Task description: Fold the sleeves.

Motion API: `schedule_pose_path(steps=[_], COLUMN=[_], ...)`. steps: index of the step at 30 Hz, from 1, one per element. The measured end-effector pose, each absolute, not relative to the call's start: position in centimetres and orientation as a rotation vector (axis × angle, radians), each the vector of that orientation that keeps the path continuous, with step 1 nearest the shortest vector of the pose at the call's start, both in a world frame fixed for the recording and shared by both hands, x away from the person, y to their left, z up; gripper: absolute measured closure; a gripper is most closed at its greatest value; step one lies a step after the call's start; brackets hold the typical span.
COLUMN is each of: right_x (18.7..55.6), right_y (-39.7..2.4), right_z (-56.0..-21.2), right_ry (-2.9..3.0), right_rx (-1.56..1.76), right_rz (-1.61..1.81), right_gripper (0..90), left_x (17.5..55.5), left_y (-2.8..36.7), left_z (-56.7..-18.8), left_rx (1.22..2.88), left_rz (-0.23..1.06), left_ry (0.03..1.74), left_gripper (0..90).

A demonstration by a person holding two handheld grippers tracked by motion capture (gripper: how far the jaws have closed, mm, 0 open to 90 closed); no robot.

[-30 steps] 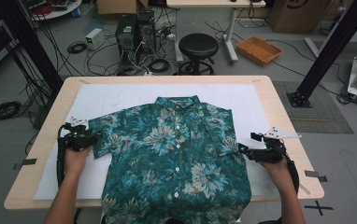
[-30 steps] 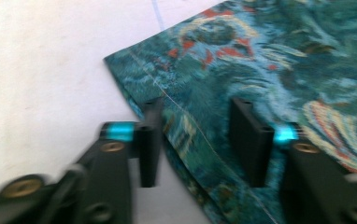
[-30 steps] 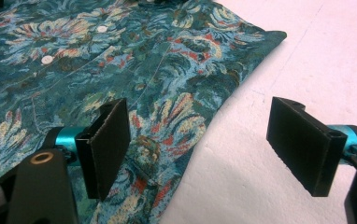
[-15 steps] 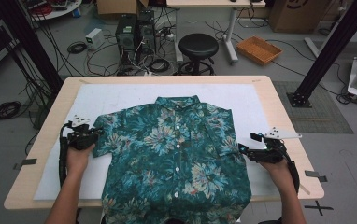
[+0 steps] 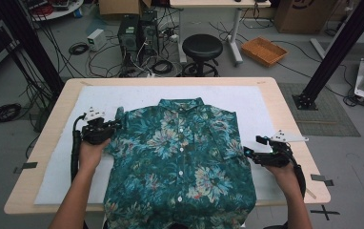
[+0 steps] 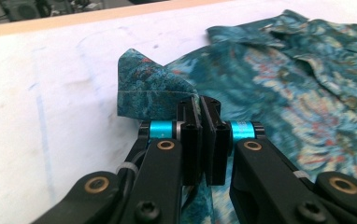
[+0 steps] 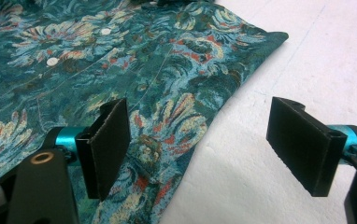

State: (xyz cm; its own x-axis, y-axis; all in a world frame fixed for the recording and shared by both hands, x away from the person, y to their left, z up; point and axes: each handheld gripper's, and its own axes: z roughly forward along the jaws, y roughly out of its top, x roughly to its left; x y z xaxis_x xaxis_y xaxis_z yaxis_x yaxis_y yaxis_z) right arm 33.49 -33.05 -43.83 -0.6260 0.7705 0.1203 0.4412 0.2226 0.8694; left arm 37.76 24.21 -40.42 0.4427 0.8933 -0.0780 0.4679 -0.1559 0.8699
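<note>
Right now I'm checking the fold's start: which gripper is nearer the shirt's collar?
Left. The left gripper is shut on the sleeve, beside the collar. The right gripper is open at the other sleeve's edge, lower down.

left gripper point(image 5: 107, 128): jaws have just been closing, now clamped on the shirt's point(image 5: 185, 157) left sleeve point(image 6: 148, 91) | moved inward toward the shirt body and up | sleeve: was flat, now lifted and folded inward, corner raised

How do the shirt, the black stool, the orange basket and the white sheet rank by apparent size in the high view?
1. White sheet
2. Shirt
3. Black stool and orange basket look alike, and both stand farther from the camera, so unranked.
</note>
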Motion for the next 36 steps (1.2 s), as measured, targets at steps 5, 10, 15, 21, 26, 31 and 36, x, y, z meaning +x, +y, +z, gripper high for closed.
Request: schedule_pose_path(steps=[5,10,15,21,26,31,36], right_x=[33.5,33.5,33.4,33.3,33.3,33.4,33.6], right_y=[-33.1,-33.1,-33.2,-33.4,-33.3,-33.3,-33.1], right_z=[-43.8,-43.8,-43.8,-43.8,-43.7,-43.8,-44.0], right_ry=[2.164,2.165,2.162,2.154,2.150,2.156,2.178], right_rx=[1.127,1.128,1.131,1.145,1.138,1.144,1.148], right_rz=[1.369,1.377,1.377,1.384,1.385,1.362,1.332], right_gripper=[21.7,21.7,21.7,21.7,21.7,21.7,21.7], left_x=[38.4,39.3,39.8,39.2,38.5,37.8,36.4], left_y=[22.0,19.3,17.2,18.5,21.2,23.1,24.4], left_z=[-39.7,-39.7,-40.5,-39.1,-39.4,-40.5,-40.9], left_rx=[1.823,1.883,1.905,1.765,1.727,1.693,1.654], left_rz=[0.545,0.515,0.441,0.517,0.544,0.500,0.522], left_ry=[1.118,1.083,1.033,1.071,1.131,1.177,1.167], left_gripper=[86.4,86.0,71.8,48.6,42.8,26.5,26.5])
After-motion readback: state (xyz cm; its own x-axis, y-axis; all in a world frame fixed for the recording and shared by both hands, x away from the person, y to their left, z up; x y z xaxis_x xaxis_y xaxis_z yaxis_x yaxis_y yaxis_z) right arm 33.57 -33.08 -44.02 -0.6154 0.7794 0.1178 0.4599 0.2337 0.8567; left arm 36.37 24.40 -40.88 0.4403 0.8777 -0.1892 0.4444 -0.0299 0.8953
